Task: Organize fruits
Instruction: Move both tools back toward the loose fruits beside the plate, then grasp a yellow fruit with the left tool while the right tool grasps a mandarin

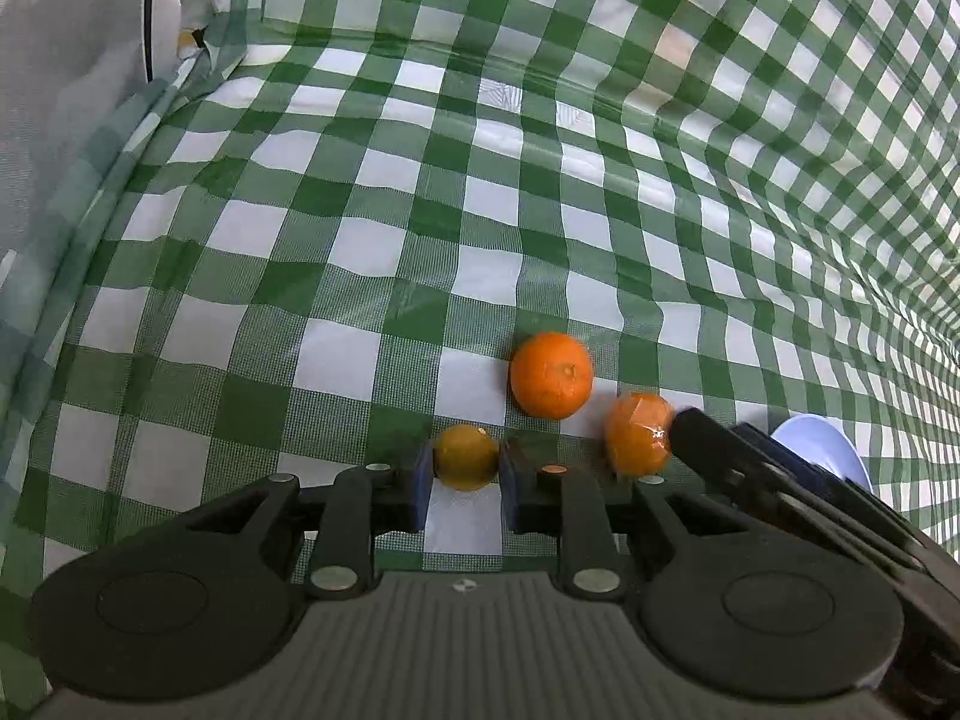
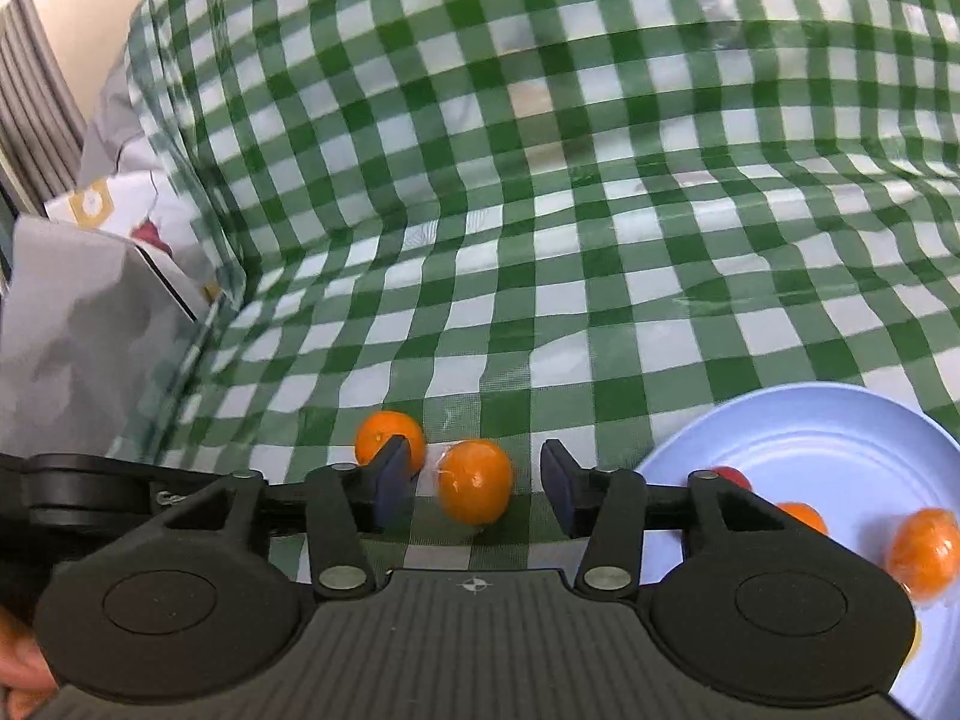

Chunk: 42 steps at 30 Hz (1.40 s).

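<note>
My left gripper (image 1: pixel 465 468) is shut on a small yellow-orange citrus fruit (image 1: pixel 466 457) just above the green checked tablecloth. A bare orange (image 1: pixel 551 375) lies just beyond it. A plastic-wrapped orange (image 1: pixel 636 433) lies to the right, with my right gripper touching it from the right. In the right wrist view my right gripper (image 2: pixel 474 486) is open around that wrapped orange (image 2: pixel 474 481); the bare orange (image 2: pixel 389 441) lies behind its left finger. A light blue plate (image 2: pixel 840 438) at the right holds a wrapped orange (image 2: pixel 924 549), another orange (image 2: pixel 801 517) and a red fruit (image 2: pixel 729 475).
The checked cloth (image 1: pixel 420 210) is wrinkled and rises like a wall at the back and right. A grey and white patterned fabric (image 2: pixel 90 300) lies at the left edge. The plate's rim (image 1: pixel 822 444) shows behind my right gripper in the left wrist view.
</note>
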{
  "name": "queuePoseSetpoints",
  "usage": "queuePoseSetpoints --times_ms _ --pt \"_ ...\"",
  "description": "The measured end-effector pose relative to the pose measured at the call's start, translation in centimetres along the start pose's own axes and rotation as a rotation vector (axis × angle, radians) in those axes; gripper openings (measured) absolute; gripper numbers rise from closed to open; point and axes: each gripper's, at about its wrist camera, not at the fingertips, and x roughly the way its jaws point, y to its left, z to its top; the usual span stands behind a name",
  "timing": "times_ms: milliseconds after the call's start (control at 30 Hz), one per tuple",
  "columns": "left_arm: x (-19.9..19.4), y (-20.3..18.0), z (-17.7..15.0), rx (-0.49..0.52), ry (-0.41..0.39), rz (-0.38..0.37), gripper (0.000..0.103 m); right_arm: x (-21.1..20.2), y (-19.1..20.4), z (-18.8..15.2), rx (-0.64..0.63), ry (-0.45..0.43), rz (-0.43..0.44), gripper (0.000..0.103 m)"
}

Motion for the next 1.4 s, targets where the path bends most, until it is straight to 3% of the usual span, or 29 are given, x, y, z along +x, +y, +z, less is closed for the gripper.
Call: queuePoseSetpoints --times_ms 167,400,467,500,900,1067,1400 --pt "0.7 -0.4 0.2 0.021 0.016 -0.005 0.029 2.4 0.8 -0.2 -0.029 0.046 -0.061 0.052" --pt "1.2 -0.6 0.4 0.016 0.026 0.001 0.027 4.0 0.6 -0.8 -0.029 0.066 -0.066 0.051" --pt "1.2 -0.8 0.4 0.020 0.026 0.002 0.027 4.1 0.7 -0.9 -0.032 0.067 -0.043 0.037" --pt "1.1 -0.8 0.4 0.023 0.022 0.007 0.027 4.1 0.9 -1.0 -0.041 0.069 -0.027 0.035" --pt "0.4 -0.8 0.3 0.058 -0.018 0.087 0.027 2.0 2.6 -1.2 -0.139 0.076 -0.104 0.035" --pt "0.9 -1.2 0.1 0.094 -0.013 0.105 0.027 2.6 2.9 -1.8 -0.184 0.132 -0.101 0.035" --pt "0.8 -1.6 0.2 0.112 -0.024 0.124 0.027 1.8 2.8 -1.0 -0.179 0.114 -0.084 0.035"
